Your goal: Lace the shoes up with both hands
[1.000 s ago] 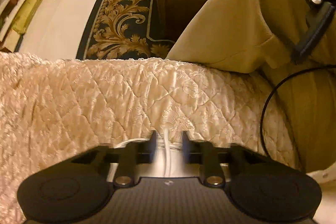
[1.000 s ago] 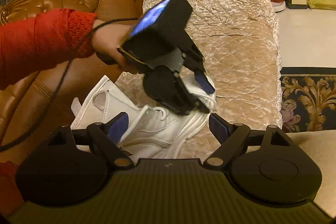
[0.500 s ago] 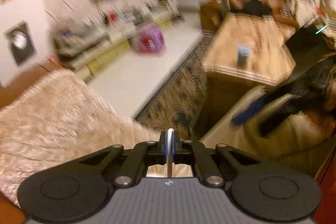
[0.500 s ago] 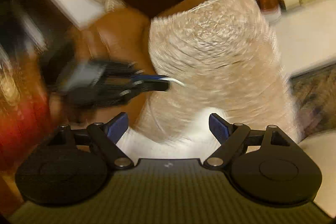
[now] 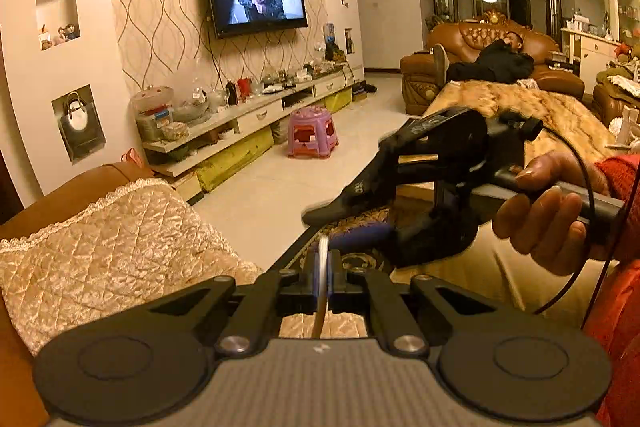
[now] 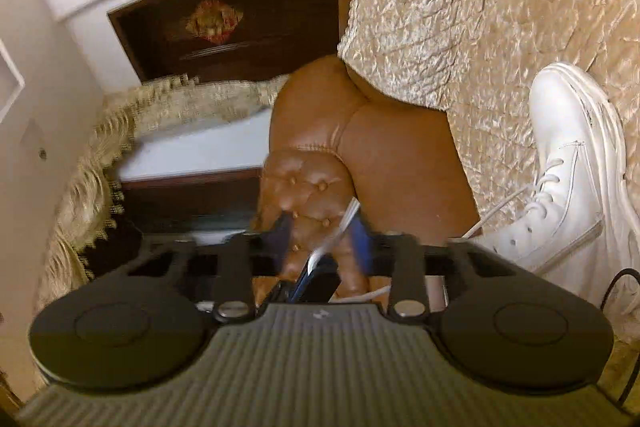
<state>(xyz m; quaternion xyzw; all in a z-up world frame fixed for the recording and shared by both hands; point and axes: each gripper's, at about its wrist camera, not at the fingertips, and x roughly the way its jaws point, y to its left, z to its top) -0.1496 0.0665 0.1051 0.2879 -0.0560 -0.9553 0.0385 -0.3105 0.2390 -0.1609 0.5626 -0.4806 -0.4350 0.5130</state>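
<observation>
My left gripper (image 5: 322,259) is shut on a white shoelace (image 5: 319,311), whose end sticks up past its tips. A hand holds my right gripper (image 5: 326,227) sideways at that lace end. In the right wrist view, the right gripper (image 6: 322,235) has its jaws closing, and the lace end (image 6: 346,223) lies between the blue pads (image 6: 360,239) with a gap still showing. The left gripper's tips (image 6: 310,273) sit just below. The white high-top shoe (image 6: 572,167) lies on the quilted cover (image 6: 480,7) to the right, and its lace (image 6: 500,203) runs back to the grippers.
A brown leather sofa arm (image 6: 316,155) is behind the grippers. In the left wrist view there are a purple stool (image 5: 312,133), a TV shelf (image 5: 248,115), a marble-topped table (image 5: 520,103), a patterned rug and a person lying on a far sofa (image 5: 492,63). A black cable (image 5: 580,227) hangs by the hand.
The left gripper has risen off the shoe with the lace and now faces the room. The right gripper has rolled over, and its wide jaws have narrowed around the lace end.
</observation>
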